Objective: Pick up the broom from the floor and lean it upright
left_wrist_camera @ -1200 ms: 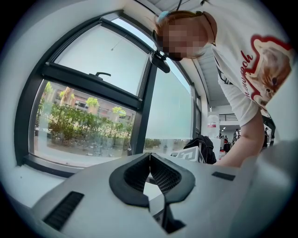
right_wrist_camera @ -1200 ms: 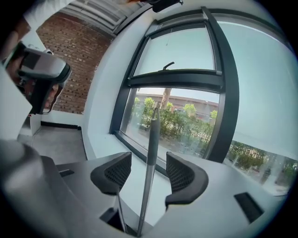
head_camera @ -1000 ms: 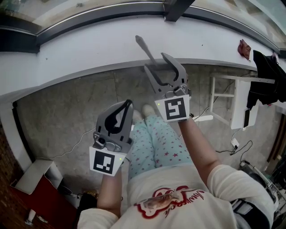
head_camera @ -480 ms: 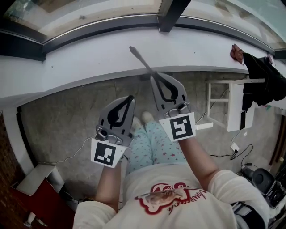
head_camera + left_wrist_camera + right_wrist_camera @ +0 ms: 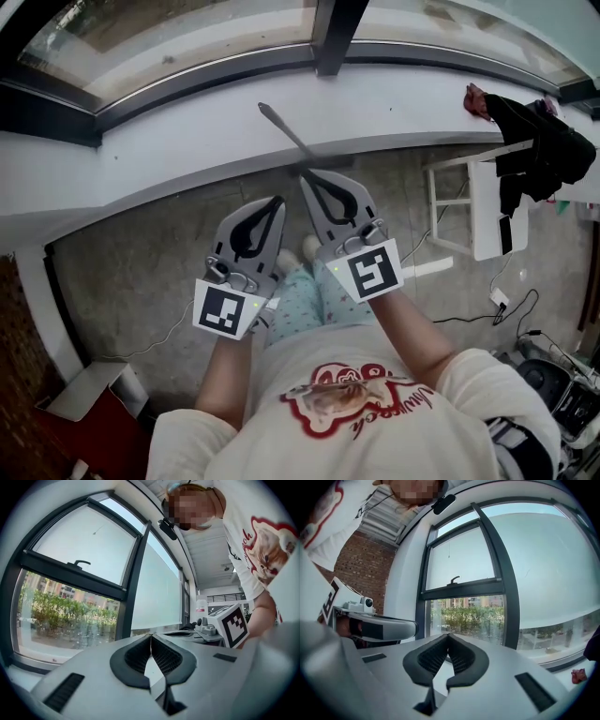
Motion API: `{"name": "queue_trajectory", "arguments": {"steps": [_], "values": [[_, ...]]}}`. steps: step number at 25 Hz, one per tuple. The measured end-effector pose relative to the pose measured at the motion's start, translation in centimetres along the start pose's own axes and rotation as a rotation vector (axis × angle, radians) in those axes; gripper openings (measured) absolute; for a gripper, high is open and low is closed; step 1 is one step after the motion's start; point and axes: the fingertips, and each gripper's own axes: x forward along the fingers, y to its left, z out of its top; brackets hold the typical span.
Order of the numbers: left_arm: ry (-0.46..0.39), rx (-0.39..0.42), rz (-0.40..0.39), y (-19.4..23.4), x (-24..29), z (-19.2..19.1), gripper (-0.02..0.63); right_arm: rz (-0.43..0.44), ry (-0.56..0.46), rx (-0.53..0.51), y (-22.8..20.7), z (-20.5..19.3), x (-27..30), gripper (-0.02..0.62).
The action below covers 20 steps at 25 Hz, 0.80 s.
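Observation:
The broom's grey handle [image 5: 281,131] slants up against the white windowsill [image 5: 169,141]; its lower part is hidden behind my right gripper and its head is not visible. My right gripper [image 5: 302,176] is just in front of the handle, level and facing the window. Its jaws have just closed, and in the right gripper view [image 5: 448,637] they meet with nothing between them. My left gripper [image 5: 277,201] is beside it, slightly nearer to me. It too is shut and empty in the left gripper view [image 5: 151,637].
A dark window frame [image 5: 328,37] rises behind the sill. A white stand [image 5: 469,211] draped with dark clothing [image 5: 534,141] is at the right, with cables [image 5: 506,300] on the concrete floor. A red box [image 5: 94,422] lies at lower left. The person's patterned trousers [image 5: 305,300] are below the grippers.
The right gripper's jaws went from wide open round the handle to shut and empty. Both grippers rose and drew back from the handle, which stays leaning on the sill.

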Motion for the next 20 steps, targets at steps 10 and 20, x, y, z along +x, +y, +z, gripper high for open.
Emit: {"name": "queue_trajectory", "arguments": {"steps": [10, 20], "values": [[-0.034, 0.065, -0.016, -5.1, -1.7, 4.7, 0.021, 0.041, -0.075, -0.064, -0.1, 6.0, -4.9, 0.023], [-0.135, 0.107, 0.137, -18.9, -2.1, 6.3, 0.021, 0.226, -0.194, -0.074, 0.5, 11.2, -19.1, 0.023]]}}
